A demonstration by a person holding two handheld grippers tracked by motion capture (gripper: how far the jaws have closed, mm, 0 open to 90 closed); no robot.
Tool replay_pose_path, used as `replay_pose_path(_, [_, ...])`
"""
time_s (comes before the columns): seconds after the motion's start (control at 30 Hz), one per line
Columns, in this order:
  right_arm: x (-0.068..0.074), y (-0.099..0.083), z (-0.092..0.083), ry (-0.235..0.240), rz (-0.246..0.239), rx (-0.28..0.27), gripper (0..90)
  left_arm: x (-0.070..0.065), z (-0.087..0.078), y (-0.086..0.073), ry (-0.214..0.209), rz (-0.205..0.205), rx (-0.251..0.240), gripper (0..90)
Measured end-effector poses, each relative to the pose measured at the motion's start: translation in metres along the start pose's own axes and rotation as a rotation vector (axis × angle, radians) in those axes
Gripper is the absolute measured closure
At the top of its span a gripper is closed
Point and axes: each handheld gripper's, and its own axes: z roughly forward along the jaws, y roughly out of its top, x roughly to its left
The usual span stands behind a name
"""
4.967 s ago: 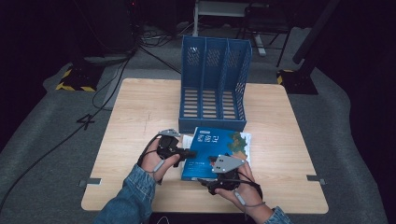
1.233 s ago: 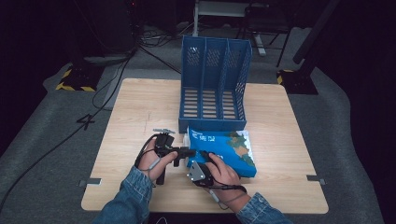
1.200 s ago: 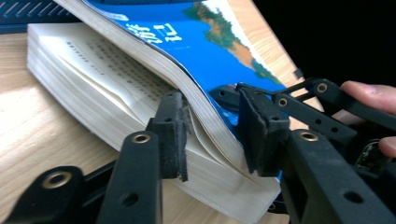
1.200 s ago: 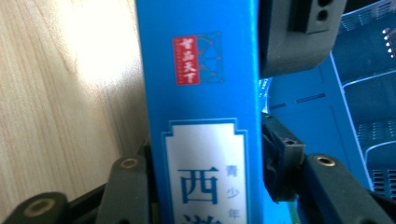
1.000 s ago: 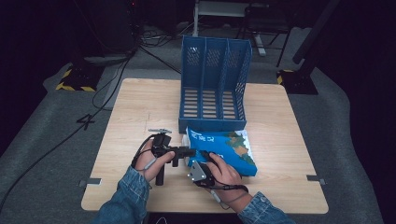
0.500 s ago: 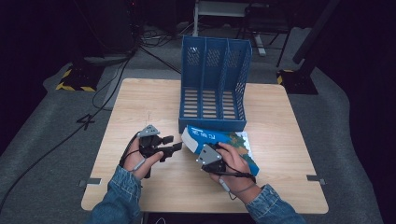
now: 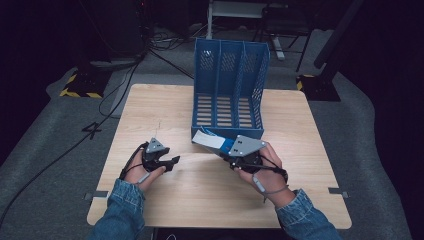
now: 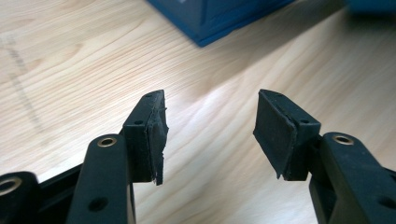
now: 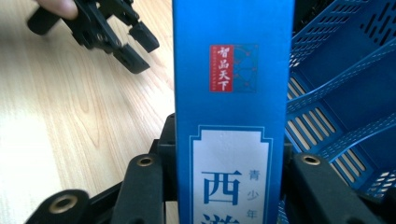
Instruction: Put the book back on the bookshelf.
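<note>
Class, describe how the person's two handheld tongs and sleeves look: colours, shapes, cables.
Both tongs, left and right, are black with two flat-padded jaws, brass-coloured rivets along the jaw links, and a grey three-cornered plate on top. A thin cable trails back from the right one. The sleeves are blue denim, cuffs at the wrists.

A light wooden bench (image 7: pixel 165 107) stands on a grey floor mat (image 7: pixel 40 145). Black cables (image 7: pixel 107 90) run across the floor at the back. A yellow and black striped strip (image 7: pixel 75 93) lies near the bench's far left corner.
</note>
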Motion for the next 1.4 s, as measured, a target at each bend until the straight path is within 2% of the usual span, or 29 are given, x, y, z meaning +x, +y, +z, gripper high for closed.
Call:
replay_pose_path(0.27, [-0.031, -0.011, -0.019, 0.104, 0.083, -0.089, 61.7, 0.010, 0.003, -0.005, -0.001, -0.013, 0.027, 41.9])
replay_pose_path(0.43, [-0.048, -0.020, -0.032, 0.154, 0.112, -0.144, 61.7, 0.013, 0.007, -0.008, 0.018, 0.013, 0.062, 41.1])
replay_pose_path(0.5, [-0.053, -0.022, -0.036, 0.172, 0.110, -0.156, 61.7, 0.013, 0.008, -0.009, 0.018, 0.009, 0.074, 40.6])
replay_pose_path(0.57, [-0.060, -0.027, -0.040, 0.198, 0.121, -0.170, 61.7, 0.014, 0.009, -0.010, 0.034, 0.038, 0.085, 39.8])
replay_pose_path(0.7, [-0.068, -0.035, -0.046, 0.230, 0.159, -0.201, 61.7, 0.016, 0.010, -0.012, 0.044, 0.033, 0.095, 38.8])
replay_pose_path(0.73, [-0.069, -0.036, -0.047, 0.234, 0.163, -0.206, 61.7, 0.017, 0.010, -0.013, 0.046, 0.034, 0.106, 38.2])
replay_pose_path(0.77, [-0.070, -0.037, -0.048, 0.236, 0.172, -0.213, 61.8, 0.018, 0.011, -0.014, 0.043, 0.023, 0.097, 37.1])
replay_pose_path(0.93, [-0.077, -0.041, -0.056, 0.238, 0.227, -0.237, 61.9, 0.020, 0.010, -0.016, 0.048, 0.022, 0.087, 34.0])
replay_pose_path(1.0, [-0.081, -0.042, -0.058, 0.254, 0.241, -0.258, 61.8, 0.021, 0.010, -0.017, 0.051, 0.005, 0.082, 33.3])
replay_pose_path(1.2, [-0.093, -0.044, -0.062, 0.282, 0.300, -0.317, 61.8, 0.022, 0.010, -0.017, 0.057, -0.007, 0.083, 30.8])
replay_pose_path(1.4, [-0.103, -0.032, -0.068, 0.261, 0.308, -0.342, 61.8, 0.022, 0.010, -0.017, 0.061, -0.012, 0.085, 29.0])
